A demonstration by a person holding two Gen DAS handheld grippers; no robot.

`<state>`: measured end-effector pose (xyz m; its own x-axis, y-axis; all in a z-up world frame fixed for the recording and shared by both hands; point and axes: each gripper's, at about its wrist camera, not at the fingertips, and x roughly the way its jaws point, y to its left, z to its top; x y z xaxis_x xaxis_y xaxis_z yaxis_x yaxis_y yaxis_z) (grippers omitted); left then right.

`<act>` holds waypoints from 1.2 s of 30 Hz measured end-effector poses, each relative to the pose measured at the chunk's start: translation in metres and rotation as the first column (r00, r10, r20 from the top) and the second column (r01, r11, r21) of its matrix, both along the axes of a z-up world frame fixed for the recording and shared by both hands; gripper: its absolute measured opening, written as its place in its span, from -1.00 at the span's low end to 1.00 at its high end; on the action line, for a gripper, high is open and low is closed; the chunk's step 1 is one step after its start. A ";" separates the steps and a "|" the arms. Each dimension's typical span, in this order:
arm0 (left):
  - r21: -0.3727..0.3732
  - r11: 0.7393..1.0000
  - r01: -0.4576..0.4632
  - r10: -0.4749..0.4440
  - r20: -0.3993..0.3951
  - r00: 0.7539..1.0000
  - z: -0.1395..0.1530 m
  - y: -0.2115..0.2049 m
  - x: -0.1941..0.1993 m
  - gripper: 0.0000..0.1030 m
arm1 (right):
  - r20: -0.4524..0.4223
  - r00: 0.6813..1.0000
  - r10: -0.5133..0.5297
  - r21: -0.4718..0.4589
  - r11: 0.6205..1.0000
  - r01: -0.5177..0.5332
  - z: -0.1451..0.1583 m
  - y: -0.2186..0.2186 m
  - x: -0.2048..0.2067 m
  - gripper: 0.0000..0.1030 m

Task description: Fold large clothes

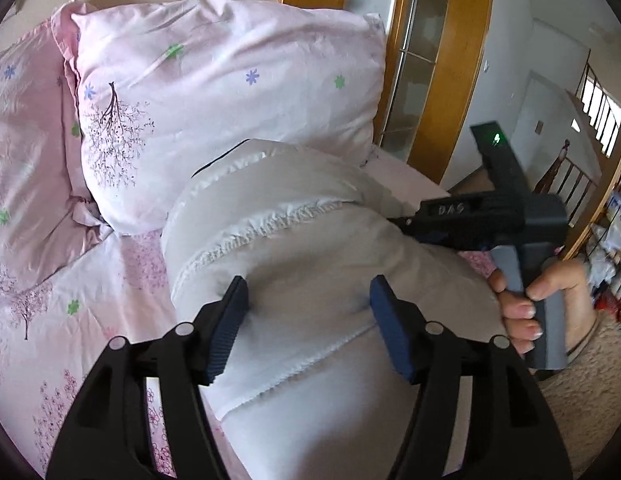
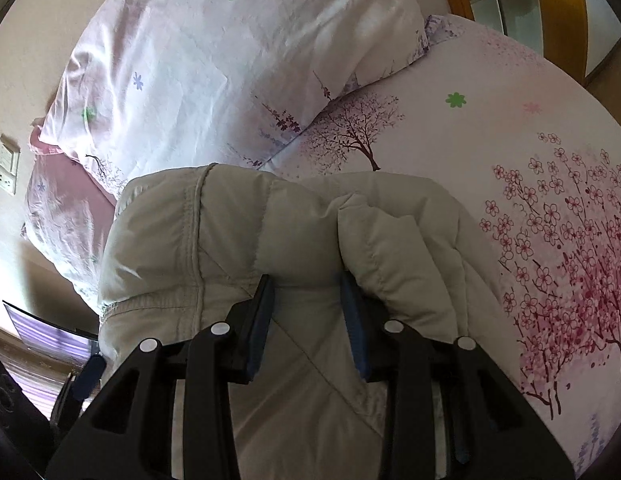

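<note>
This is a bedroom in a home — a bed (image 2: 490, 92) under a pink sheet printed with blossom trees fills both views. Two pillows (image 1: 230, 92) in matching pink cases lean at the head of the bed against a plain wall. Just beyond the bed's far side stands a wooden-framed glass door (image 1: 426, 40). A wall socket (image 2: 7, 168) sits beside the pillows — past the door, a wooden railing (image 1: 570, 176).
</note>
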<state>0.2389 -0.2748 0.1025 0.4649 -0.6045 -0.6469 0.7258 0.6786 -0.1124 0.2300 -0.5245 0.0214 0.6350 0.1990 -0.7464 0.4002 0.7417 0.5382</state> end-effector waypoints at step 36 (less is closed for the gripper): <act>-0.136 0.990 0.023 -0.035 -0.090 0.995 -0.002 0.034 0.005 0.37 | 0.025 1.000 -0.004 0.016 1.000 0.004 -0.013 0.015 -0.095 0.42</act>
<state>0.2434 -0.2411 0.1008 0.3881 -0.7012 -0.5981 0.7273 0.6316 -0.2686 0.1347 -0.5096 0.0079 0.6544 0.2085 -0.7268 0.3891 0.7314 0.5601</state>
